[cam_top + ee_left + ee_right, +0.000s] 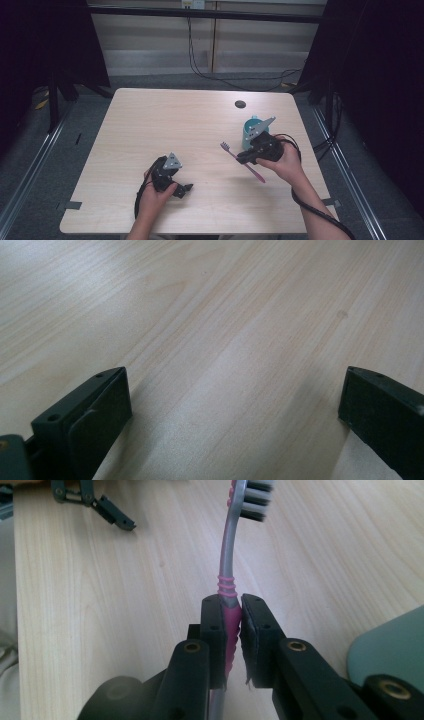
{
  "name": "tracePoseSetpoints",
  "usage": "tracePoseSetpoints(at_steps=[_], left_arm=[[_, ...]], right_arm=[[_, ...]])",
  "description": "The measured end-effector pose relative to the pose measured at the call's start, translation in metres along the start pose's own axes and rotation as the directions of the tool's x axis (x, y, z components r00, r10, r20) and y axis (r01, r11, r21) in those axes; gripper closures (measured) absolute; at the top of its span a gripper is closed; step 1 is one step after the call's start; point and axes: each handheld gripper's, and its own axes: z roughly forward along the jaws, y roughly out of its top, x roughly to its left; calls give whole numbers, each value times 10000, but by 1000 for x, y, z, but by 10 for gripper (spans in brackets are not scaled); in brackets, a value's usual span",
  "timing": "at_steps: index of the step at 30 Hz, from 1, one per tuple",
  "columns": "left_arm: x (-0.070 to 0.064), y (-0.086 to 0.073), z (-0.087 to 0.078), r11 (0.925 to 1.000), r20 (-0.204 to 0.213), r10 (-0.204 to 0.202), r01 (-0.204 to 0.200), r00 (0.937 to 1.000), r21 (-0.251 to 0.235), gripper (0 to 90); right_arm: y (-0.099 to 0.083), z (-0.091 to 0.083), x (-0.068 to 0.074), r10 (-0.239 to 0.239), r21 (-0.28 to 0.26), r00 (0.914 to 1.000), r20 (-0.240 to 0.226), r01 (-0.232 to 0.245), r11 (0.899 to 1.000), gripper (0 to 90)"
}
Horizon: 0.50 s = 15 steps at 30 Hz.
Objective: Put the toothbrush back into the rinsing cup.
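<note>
Nearest to us, our left gripper (176,186) rests low over the front of the table (150,125), its jaws spread wide with nothing but bare wood grain between them in the left gripper view; it takes no part in the work for now

A little farther out and to the right, our right gripper (232,625) has its jaws pinched tight on the pink grip of the toothbrush (231,565), the grey neck and the bristle head sticking out ahead of the jaw tips. In the high view the toothbrush (241,161) lies slanted, bristles toward the middle of the table and the tail end toward us; we cannot tell whether it is lifted clear or still brushing the wood

Just behind that hand stands the teal cup (248,131), upright and partly hidden by the gripper's grey plate. Farther back a small dark disc (240,104) lies near the far edge, well apart from everything else

We judge that the grasp is made and the carry to the cup is the step in hand. The next move calls for raising the brush, tipping it toward upright and bringing one end over the cup's mouth before letting go, without knocking the light cup over
</note>
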Motion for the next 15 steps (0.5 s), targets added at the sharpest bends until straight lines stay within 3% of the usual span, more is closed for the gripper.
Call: tracePoseSetpoints(at_steps=[7, 15], left_arm=[[0, 0, 0, 10000, -4, 8, -8, 10000, 1, 3], [0, 0, 0, 10000, -20, 12, -12, 10000, 14, 2]], right_arm=[[0, -9, -3, 443, -822, 9990, -54, -446, 9956, 813], [0, -16, -3, 726, -1202, 9974, 40, -716, 9902, 812]])
